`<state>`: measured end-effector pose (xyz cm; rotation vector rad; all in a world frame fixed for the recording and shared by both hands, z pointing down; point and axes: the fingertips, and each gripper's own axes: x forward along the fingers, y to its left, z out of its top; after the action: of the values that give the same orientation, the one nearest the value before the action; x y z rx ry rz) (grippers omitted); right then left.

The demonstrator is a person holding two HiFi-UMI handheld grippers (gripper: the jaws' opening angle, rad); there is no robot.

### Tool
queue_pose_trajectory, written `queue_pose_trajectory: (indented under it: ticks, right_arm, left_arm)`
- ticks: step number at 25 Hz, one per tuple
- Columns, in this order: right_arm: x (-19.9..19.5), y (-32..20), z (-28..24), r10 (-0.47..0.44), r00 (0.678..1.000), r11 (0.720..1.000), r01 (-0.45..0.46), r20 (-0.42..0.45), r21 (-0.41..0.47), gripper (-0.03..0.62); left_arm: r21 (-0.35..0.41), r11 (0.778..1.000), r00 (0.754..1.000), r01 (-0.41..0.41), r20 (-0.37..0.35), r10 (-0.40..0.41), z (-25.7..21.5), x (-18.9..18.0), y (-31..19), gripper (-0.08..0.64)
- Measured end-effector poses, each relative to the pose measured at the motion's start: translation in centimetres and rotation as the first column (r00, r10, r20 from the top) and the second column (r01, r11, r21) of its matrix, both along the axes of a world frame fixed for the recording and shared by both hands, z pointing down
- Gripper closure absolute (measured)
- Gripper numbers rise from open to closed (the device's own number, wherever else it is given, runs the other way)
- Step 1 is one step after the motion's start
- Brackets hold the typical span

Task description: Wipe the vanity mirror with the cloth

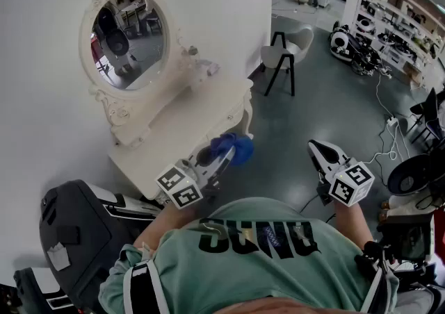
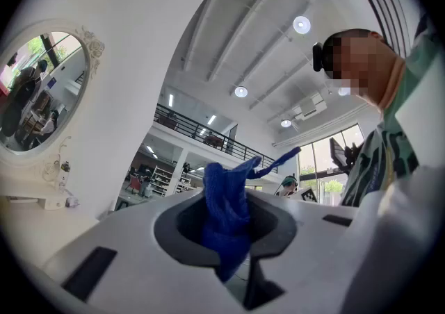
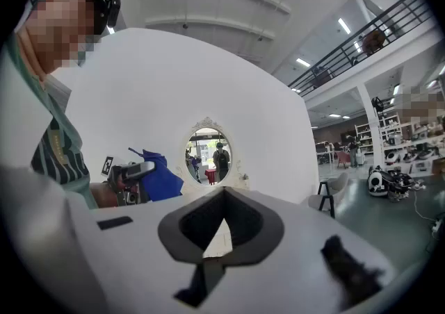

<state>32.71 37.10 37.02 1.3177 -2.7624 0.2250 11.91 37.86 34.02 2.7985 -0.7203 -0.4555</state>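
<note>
L gripper (image 1: 224,155) is clamped on the blue cloth (image 1: 236,147), which bunches past its tips just off the vanity table's (image 1: 208,114) front edge, well apart from the oval mirror (image 1: 128,42) at the table's back; R gripper (image 1: 318,153) closed w/ nothing in it, above the floor (image 1: 292,160).

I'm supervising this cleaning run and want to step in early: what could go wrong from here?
1. The left gripper pinches the blue cloth in a loose bunch; pressed on the mirror, it might slip out.
2. The small items beside the mirror's frame could get knocked by a wide sweep.
3. If the bunch folds aside, the hard jaw tips might scrape the glass.
</note>
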Motion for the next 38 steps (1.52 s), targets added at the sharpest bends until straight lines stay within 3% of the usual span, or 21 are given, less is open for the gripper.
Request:
queue_pose_trajectory:
  ticks: [9,13,19,24,29,33,38]
  right_arm:
    - [0.8,-1.3,0.4,-0.013,1.000,1.000,0.013,-0.015,-0.008,0.589]
    - [1.4,-1.7,1.3,-0.023,0.999,0.998,0.025,0.040,-0.050,0.588]
    - [3.4,-3.0,1.6,-0.076,0.997,0.996,0.077,0.027,-0.054,0.588]
    - [2.1,-3.2,3.5,-0.162,0.986,0.983,0.166,0.048,-0.084,0.588]
    - [2.5,-7.2,5.2,-0.230,0.971,0.966,0.235,0.058,-0.103,0.588]
    - [-0.7,-9.8,4.9,-0.280,0.957,0.950,0.287,0.071,-0.120,0.588]
    - [-7.3,-15.2,4.8,-0.318,0.948,0.942,0.319,0.024,-0.104,0.588]
  left_arm:
    - [-0.006,1.000,1.000,0.013,0.004,-0.013,0.6,1.2,-1.1,0.482]
    - [-0.008,1.000,1.000,0.020,0.003,-0.020,1.2,1.6,-0.9,0.482]
    - [-0.028,0.999,0.999,0.038,0.005,-0.038,1.6,4.3,-2.3,0.482]
    - [-0.074,0.993,0.995,0.091,0.039,-0.089,3.7,4.3,-1.4,0.482]
    - [-0.086,0.990,0.992,0.115,0.056,-0.111,5.0,6.0,-4.4,0.482]
    - [-0.085,0.984,0.985,0.159,0.077,-0.153,4.5,3.3,-5.9,0.482]
    - [-0.076,0.981,0.983,0.181,0.026,-0.180,5.3,-3.1,-10.8,0.482]
